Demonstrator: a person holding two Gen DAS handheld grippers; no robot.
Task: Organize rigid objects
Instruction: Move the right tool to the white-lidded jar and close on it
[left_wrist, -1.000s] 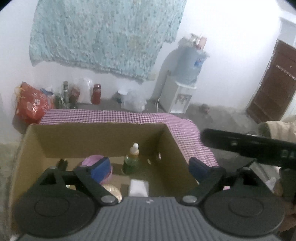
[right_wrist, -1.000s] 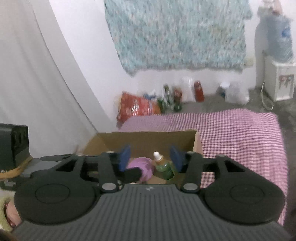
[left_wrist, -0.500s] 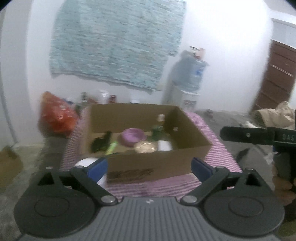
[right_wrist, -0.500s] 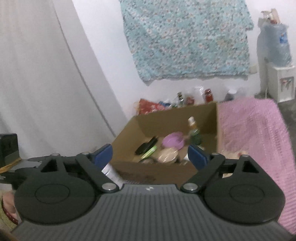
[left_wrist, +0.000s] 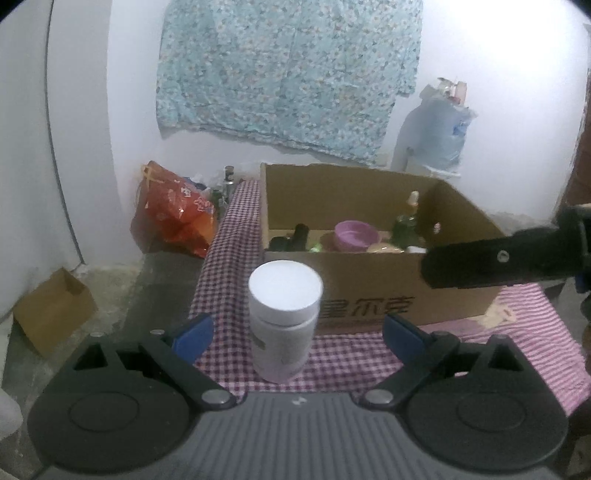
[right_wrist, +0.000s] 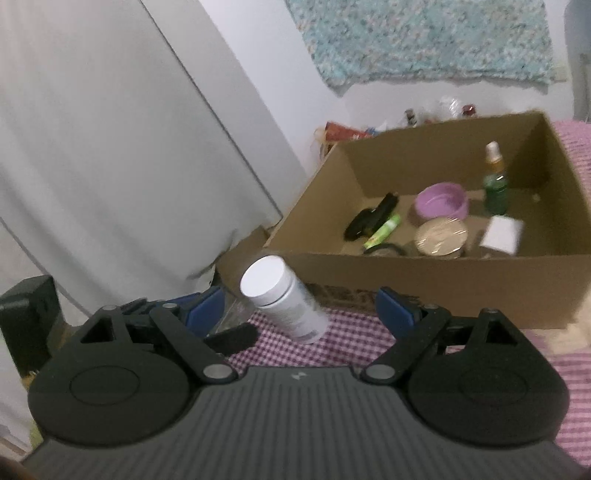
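Left wrist: white jar (left_wrist: 283, 317) newly between open claw (left_wrist: 297, 334); box (left_wrist: 369, 295) farther

White jar (left_wrist: 283, 320) upright before box (left_wrist: 373, 302)

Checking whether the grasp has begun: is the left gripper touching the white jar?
Apart. In the left wrist view, checkered cloth shows between the white jar and each blue pad of the open left gripper.
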